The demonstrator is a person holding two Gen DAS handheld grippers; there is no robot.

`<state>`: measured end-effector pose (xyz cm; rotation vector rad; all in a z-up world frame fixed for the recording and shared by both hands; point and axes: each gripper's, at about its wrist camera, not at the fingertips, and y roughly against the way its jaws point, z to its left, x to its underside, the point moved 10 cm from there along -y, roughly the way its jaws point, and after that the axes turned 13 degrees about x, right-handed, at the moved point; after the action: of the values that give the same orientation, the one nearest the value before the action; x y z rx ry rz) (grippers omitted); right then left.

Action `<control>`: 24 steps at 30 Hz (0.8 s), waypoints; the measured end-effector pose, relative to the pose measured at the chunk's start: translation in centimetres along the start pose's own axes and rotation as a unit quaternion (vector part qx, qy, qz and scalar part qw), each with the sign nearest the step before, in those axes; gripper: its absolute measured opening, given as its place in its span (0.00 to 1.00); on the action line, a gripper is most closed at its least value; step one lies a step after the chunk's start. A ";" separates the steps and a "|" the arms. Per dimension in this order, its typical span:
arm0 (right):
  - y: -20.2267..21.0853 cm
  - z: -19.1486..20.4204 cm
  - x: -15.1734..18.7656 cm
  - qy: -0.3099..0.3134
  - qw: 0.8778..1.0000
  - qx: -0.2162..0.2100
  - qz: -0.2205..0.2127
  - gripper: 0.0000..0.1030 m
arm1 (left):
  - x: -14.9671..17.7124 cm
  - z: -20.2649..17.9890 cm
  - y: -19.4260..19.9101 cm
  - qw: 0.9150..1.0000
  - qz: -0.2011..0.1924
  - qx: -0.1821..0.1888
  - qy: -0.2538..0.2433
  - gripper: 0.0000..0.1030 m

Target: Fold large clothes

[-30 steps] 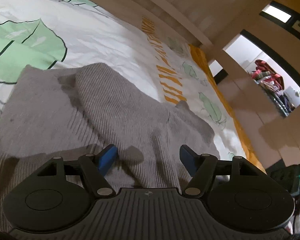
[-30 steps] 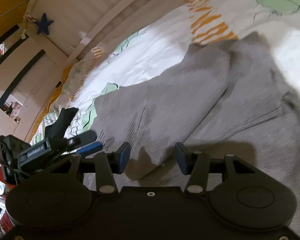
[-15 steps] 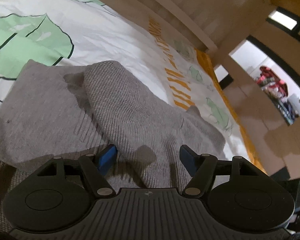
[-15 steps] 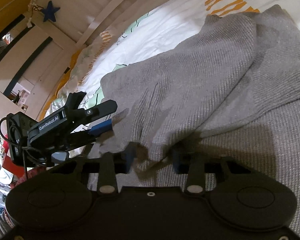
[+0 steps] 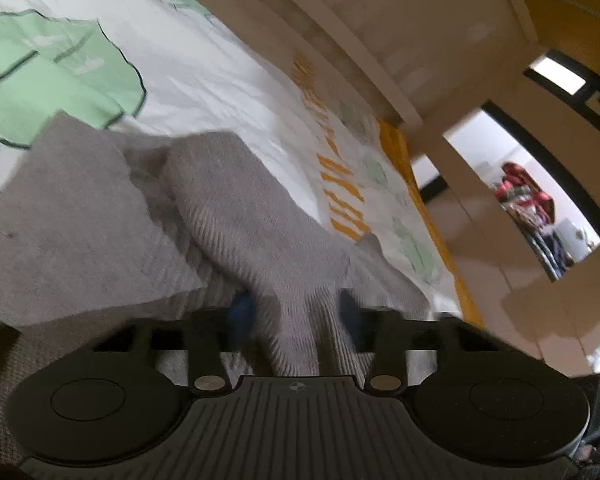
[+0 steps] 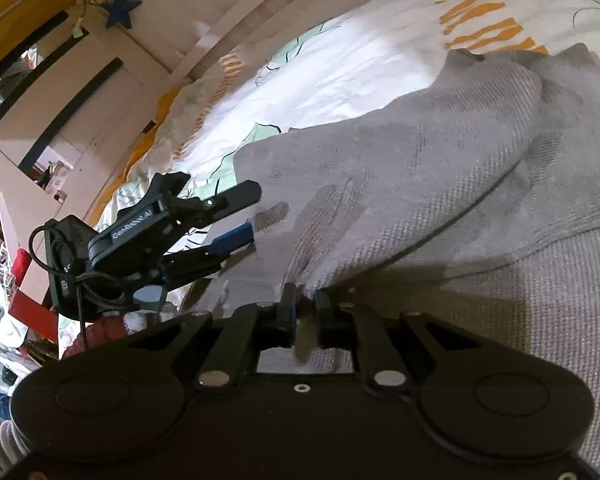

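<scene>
From the left wrist view, the left gripper [image 5: 296, 316] has its fingers wide apart, one on each side of a raised ridge of the sweater [image 5: 244, 216]. It is not pinching yet. If it closes too high, I think it could grab only the top layer, and the fold would come out crooked. The picture is a bit blurry here, so I cannot tell if the tips touch the cloth. The sweater is gray and ribbed, soft and floppy. It lies on the bed [image 5: 204, 72], on a white cover with green leaves and orange marks. One flat flap sits on the left, and a long part, maybe a sleeve, runs up the middle.

From the right wrist view, the right gripper [image 6: 303, 316] has its fingers close together, clamped on an edge of the sweater [image 6: 420, 168]. The cloth rises from that pinch in a big hump. The hold looks small, so the heavy knit could slip out when lifted. The left gripper [image 6: 228, 216] is near the same edge, with its fingers apart. If the two pull different ways, the sweater could bunch up.
</scene>
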<state>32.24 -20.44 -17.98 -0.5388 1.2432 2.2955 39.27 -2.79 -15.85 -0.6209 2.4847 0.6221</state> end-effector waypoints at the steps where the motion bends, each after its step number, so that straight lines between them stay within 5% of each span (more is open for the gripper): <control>1: 0.0 0.0 0.0 0.000 1.000 0.001 0.001 0.17 | 0.1 0.0 -0.1 1.000 0.004 -0.004 -0.002 0.20; 4: -0.3 -0.4 0.2 -0.006 1.000 0.008 0.005 0.17 | 0.2 0.0 0.0 1.000 0.004 -0.020 -0.017 0.06; 12: 0.1 -0.6 -0.3 -0.009 1.000 0.019 0.002 0.15 | -0.4 -1.3 2.4 0.999 -0.025 -0.028 -0.022 0.04; 17: 2.2 -0.6 -0.6 -0.001 1.000 0.017 -0.008 0.15 | 1.1 -1.9 3.8 0.999 -0.004 -0.043 -0.029 0.04; 21: 0.5 -1.8 1.4 0.003 0.997 0.044 0.057 0.17 | 3.1 0.9 3.4 0.995 0.039 -0.090 -0.002 0.04; 24: -0.6 -2.4 2.9 -0.004 0.994 0.049 0.095 0.22 | 3.1 1.3 3.7 0.994 0.035 -0.104 0.007 0.04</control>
<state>30.49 -21.55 -21.19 -0.3919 1.4498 2.3729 35.34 -0.09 -17.43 -0.6172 2.4824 0.9154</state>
